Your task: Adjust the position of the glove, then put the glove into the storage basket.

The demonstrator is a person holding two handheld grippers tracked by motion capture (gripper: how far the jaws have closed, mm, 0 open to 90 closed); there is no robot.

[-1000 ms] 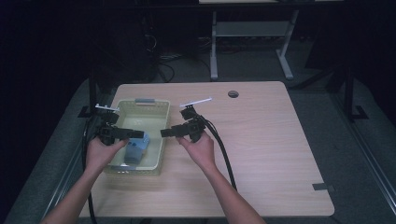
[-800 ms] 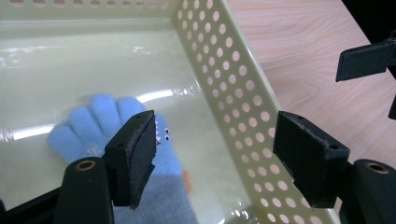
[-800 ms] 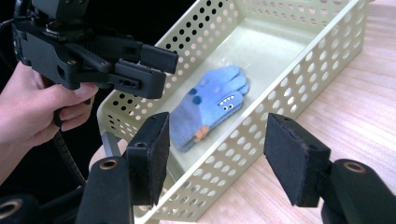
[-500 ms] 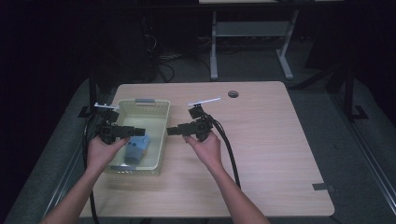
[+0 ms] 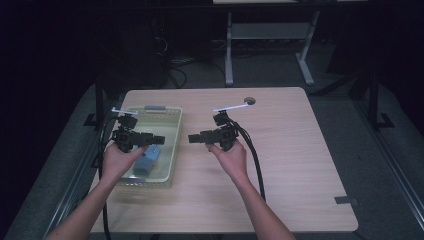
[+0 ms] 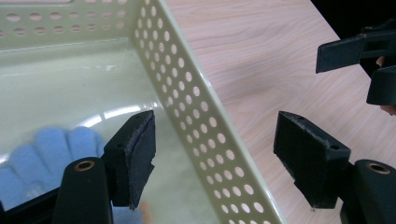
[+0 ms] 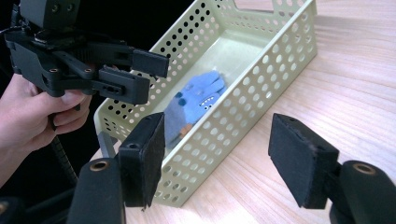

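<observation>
A pale green perforated basket (image 5: 172, 150) sits on the left part of the wooden table (image 5: 300, 170), and a blue glove (image 5: 147, 161) lies in its near end.

The left gripper (image 5: 159, 139) hangs over the basket with its jaws wide and nothing between them; its own view looks down past the jaws (image 6: 212, 158) at the basket's right wall (image 6: 196, 107) and the glove's fingers (image 6: 42, 154) on the floor below.

The right gripper (image 5: 193, 139) is just right of the basket over bare wood, pointing left toward it. Its jaws have just been opening and stand wide, empty (image 7: 217, 154). Its view shows the glove (image 7: 194, 105) through the basket's open top and the left gripper (image 7: 149, 77) above the near rim.

A round cable hole (image 5: 249, 101) lies at the table's far edge; beyond it stand white table legs (image 5: 229, 55) on the dark floor.
</observation>
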